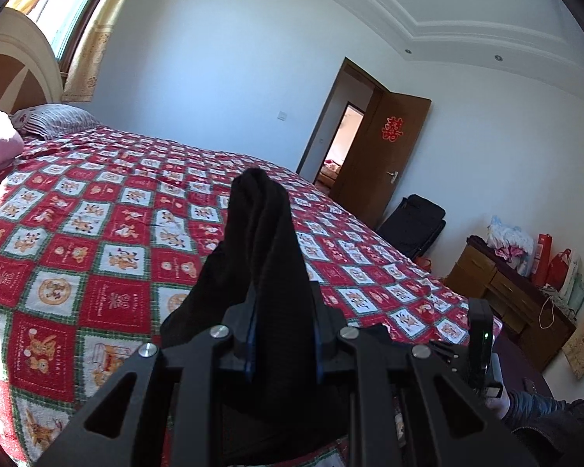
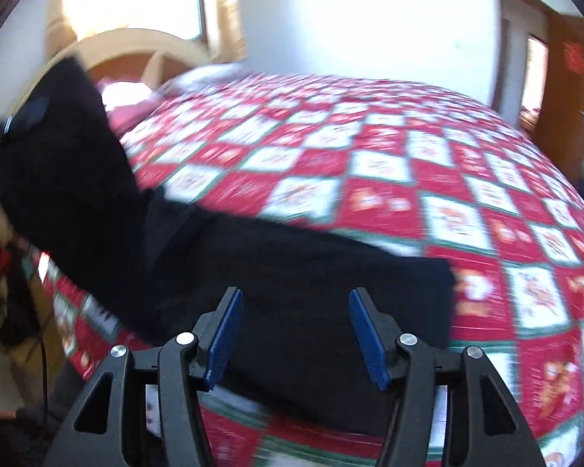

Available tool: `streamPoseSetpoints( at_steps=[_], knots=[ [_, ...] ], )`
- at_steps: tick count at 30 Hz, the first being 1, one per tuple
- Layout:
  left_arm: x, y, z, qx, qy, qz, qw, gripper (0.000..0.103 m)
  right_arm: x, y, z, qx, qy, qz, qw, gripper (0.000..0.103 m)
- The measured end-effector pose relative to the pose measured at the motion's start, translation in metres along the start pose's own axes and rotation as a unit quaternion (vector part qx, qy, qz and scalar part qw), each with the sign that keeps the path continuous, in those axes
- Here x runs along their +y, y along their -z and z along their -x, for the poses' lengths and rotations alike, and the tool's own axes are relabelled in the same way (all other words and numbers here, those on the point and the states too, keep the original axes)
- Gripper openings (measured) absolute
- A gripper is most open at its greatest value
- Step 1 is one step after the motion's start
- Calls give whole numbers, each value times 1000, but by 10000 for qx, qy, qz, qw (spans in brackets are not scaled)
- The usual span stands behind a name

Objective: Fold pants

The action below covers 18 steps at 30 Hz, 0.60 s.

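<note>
Black pants [image 1: 268, 257], red-white-green checked bedspread [image 1: 97, 241], blue-padded black tongs [image 2: 296, 334]

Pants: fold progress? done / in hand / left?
Done: part of the black pants already lies flat on the quilt. In hand: left tool is shut on a bunched end, lifted off the bed; right tool is open above the flat part. Left: lay the lifted end over, release.
</note>
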<state>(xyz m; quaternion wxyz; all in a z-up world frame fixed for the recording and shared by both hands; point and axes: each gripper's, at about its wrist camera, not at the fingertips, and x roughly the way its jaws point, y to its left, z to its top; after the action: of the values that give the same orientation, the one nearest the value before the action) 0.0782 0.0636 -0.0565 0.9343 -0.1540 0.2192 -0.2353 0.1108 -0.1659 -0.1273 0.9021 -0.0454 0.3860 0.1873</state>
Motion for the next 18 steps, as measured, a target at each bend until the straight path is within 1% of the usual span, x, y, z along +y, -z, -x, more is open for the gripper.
streamPoseSetpoints(
  at_steps=[3,5,11,15,18],
  knots=[
    [-18,0,-17,143,145,-109,9997,22,-31,-1,13,-186,200,-427,9987,61],
    [-32,0,-30,247,259,-188,9992,22,-47,2,16,-224,310,-614,9974,62],
    [-75,7,-69,655,527,-445,9955,22,-75,9,10,-69,472,-923,9946,62],
    [-94,15,-90,932,607,-585,9921,22,-91,12,11,-44,491,-1142,9922,62],
    [-108,23,-107,1145,591,-726,9890,22,-102,12,14,-93,572,-1305,9898,62]
  ],
)
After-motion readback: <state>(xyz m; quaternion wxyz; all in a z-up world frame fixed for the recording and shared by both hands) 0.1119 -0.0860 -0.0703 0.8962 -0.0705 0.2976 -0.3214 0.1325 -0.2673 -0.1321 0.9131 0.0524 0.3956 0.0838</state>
